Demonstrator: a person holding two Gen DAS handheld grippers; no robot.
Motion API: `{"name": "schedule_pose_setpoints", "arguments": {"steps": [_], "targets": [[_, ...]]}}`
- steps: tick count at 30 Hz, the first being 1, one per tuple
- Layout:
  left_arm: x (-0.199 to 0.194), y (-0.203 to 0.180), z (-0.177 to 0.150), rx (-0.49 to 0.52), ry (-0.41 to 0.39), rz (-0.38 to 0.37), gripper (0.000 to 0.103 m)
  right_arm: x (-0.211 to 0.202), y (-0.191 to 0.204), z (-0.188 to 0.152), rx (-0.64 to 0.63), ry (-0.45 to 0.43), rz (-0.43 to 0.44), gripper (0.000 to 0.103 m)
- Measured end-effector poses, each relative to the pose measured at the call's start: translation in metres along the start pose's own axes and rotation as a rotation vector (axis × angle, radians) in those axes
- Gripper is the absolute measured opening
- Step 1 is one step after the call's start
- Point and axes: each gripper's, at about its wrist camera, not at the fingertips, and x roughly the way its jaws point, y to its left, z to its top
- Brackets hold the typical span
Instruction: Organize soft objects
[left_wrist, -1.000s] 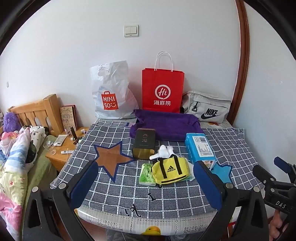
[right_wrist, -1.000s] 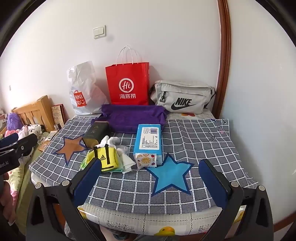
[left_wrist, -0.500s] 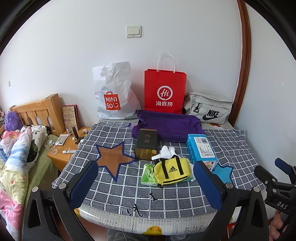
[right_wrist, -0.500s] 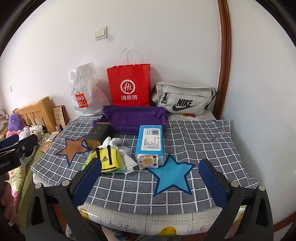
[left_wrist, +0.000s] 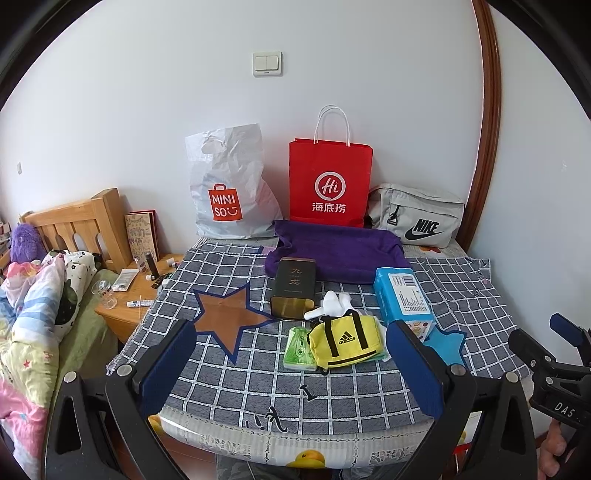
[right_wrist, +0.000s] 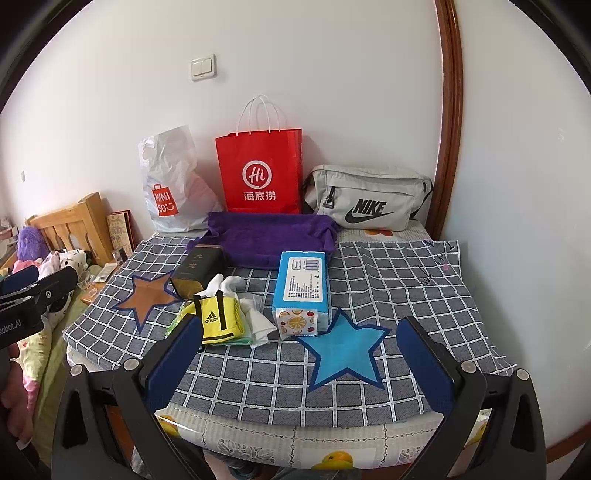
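Over on the left sits the brown felt star (left_wrist: 225, 317) sewn onto the grey checked cloth on the surface (left_wrist: 369, 391), untouched, and the left gripper (left_wrist: 291, 363) hangs above the near edge, jaws wide and holding nothing. Compared with a second ago both cameras have lifted and drawn back a touch, so more of the wall and the near edge shows, yet not one item has shifted: this reads as a pause to size things up, with the sorting not yet begun. Moving right, the dark rectangular tin box (left_wrist: 294, 288) lies beside the cluster of soft things: a green plastic packet (left_wrist: 300, 347), a small yellow fabric Adidas pouch (left_wrist: 345, 341) and white socks (left_wrist: 332, 304) bunched just behind it, with what may be a thin white cloth (right_wrist: 260, 321) tucked under the pouch, hard to tell. Next comes the blue tissue pack (right_wrist: 303, 291), touching the tip of the blue felt star (right_wrist: 345, 349). The right gripper (right_wrist: 297, 365) hovers over that star, jaws wide too, empty. The pouch looks the likely first pick, nearest the left jaws.
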Motion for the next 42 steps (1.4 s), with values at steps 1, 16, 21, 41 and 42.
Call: {"name": "schedule_pose_setpoints", "arguments": {"steps": [1, 16, 21, 41, 42], "targets": [[0.0003, -0.0015, -0.0011, 0.0, -0.001, 0.0, 0.103, 0.0001, -0.0001, 0.0003, 0.0, 0.0, 0.0, 0.103], [-0.0023, 0.0004, 0.0005, 0.003, -0.003, 0.003, 0.103, -0.0006, 0.0004, 0.0008, -0.002, -0.005, 0.002, 0.103], [-0.0022, -0.0007, -0.0003, 0.003, -0.004, 0.002, 0.103, -0.001, 0.0001, 0.0011, -0.002, -0.006, 0.003, 0.103], [-0.0018, -0.0029, -0.002, 0.004, -0.004, 0.004, 0.103, -0.0038, 0.0024, 0.0013, -0.005, -0.012, 0.004, 0.103], [-0.0029, -0.0017, -0.0013, 0.005, -0.005, 0.004, 0.103, -0.004, 0.0025, 0.0012, -0.005, -0.012, 0.004, 0.103]]}}
